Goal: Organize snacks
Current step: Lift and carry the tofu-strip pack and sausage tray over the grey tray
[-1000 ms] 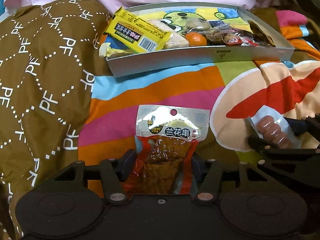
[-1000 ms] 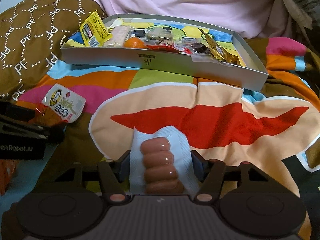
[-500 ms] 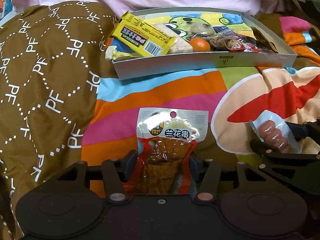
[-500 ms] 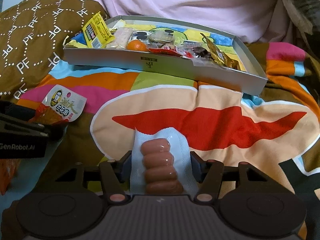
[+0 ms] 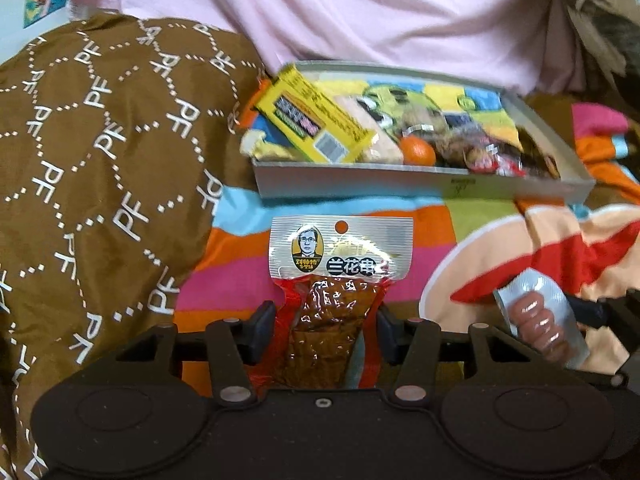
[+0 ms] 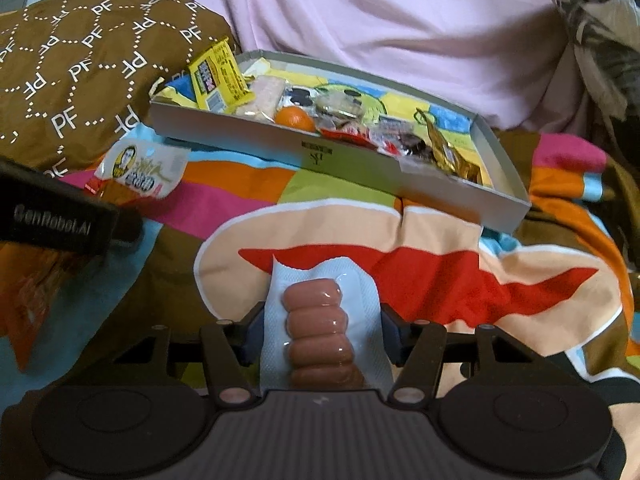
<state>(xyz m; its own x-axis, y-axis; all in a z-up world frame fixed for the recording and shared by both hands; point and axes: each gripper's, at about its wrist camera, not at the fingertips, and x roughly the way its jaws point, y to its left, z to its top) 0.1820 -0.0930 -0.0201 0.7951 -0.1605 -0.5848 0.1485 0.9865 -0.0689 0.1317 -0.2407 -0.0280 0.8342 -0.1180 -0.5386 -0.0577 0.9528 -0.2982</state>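
My left gripper [image 5: 326, 326] is shut on a red and silver tofu snack packet [image 5: 340, 264], held above the striped bedspread; the packet also shows in the right wrist view [image 6: 140, 170]. My right gripper [image 6: 322, 330] is shut on a clear packet of sausage [image 6: 320, 336], also seen in the left wrist view [image 5: 540, 324]. A grey shallow box [image 5: 400, 184] lies ahead, holding a yellow packet [image 5: 316, 124], an orange [image 5: 418, 151] and several wrapped snacks. The box also shows in the right wrist view [image 6: 352, 160].
A brown patterned pillow [image 5: 100, 160] lies left of the box. A pink cloth [image 5: 360, 12] rises behind it. The colourful bedspread [image 6: 440, 272] lies under both grippers. The left gripper's body [image 6: 52, 220] sits at the left in the right wrist view.
Both grippers have risen and tilted up with their packets; the box now sits lower in both views and more pink cloth shows. Both grips are unchanged.
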